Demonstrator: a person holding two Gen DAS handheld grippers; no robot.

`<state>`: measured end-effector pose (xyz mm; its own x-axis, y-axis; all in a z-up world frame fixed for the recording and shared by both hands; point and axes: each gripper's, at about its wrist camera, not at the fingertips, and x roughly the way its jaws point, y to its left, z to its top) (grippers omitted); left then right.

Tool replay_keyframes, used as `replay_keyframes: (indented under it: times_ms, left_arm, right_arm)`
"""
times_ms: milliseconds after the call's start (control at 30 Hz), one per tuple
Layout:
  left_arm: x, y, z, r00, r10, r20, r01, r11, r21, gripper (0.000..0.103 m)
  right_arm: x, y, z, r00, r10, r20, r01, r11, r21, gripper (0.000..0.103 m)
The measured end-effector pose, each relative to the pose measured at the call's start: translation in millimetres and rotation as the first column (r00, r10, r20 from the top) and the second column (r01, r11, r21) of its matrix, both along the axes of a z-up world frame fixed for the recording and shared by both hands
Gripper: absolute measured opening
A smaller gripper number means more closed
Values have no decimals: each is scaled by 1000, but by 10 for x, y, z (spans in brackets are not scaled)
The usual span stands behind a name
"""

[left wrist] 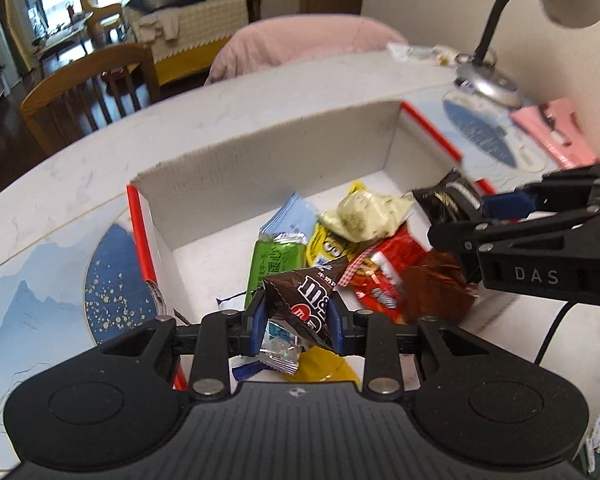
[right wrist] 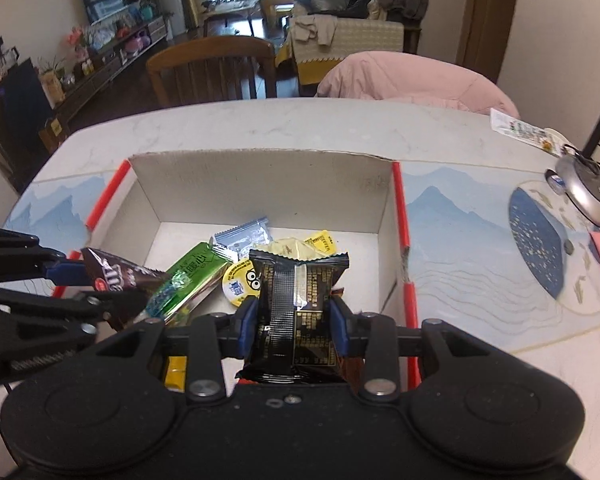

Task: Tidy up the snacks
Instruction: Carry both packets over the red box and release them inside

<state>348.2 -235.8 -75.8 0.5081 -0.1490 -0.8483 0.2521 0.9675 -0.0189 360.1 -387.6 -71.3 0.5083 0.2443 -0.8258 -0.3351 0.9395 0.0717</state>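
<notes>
My left gripper (left wrist: 297, 320) is shut on a brown M&M's packet (left wrist: 304, 300), held over the near part of an open white cardboard box (left wrist: 268, 160) with red edges. My right gripper (right wrist: 294, 324) is shut on a black snack packet (right wrist: 300, 308) with gold print, held over the same box (right wrist: 260, 188). In the left wrist view the right gripper (left wrist: 468, 216) comes in from the right with the black packet (left wrist: 448, 200). In the right wrist view the left gripper (right wrist: 76, 276) comes in from the left with the M&M's packet (right wrist: 116, 276). Several snacks lie in the box: a green bar (left wrist: 274, 264), a yellow packet (left wrist: 328, 244), a red packet (left wrist: 384, 276).
The box sits on a blue landscape-print mat (right wrist: 460, 232) on a white table (right wrist: 260, 124). A desk lamp (left wrist: 488, 80) stands at the back right, with a pink item (left wrist: 552, 136) beside it. A wooden chair (right wrist: 212, 68) and a pink-covered chair (right wrist: 412, 80) stand behind the table.
</notes>
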Motion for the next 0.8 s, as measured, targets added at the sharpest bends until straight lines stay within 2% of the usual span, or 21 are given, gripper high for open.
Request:
replay_keyframes:
  times_ms: [267,400,667,733,800]
  left_arm:
    - [197,-61,-236,998,28,-65,-27,999,27,31]
    - [216,-72,-264,997,28,-68,-26,999,30,31]
    - [207,-86,-264,997,25,-75,-24,1000,20,31]
    - [190,-77,-254,997,29,-78,-27,1000,14,33]
    - [155,-63,-229,997,34,-73,-33,999,2,45]
  right_arm:
    - [246,152,-225,998,42,-39,-43,999,-26,36]
    - [288,121,-310,998,44,-55,-45,999,-19,36]
    - [304,72,-284,997,42,-60,-41,999,15,38]
    - [293,59,-254,998,43,-54,-42,999,26,39]
    - [262,41,-214,998,43,-47,-42,999,35,39]
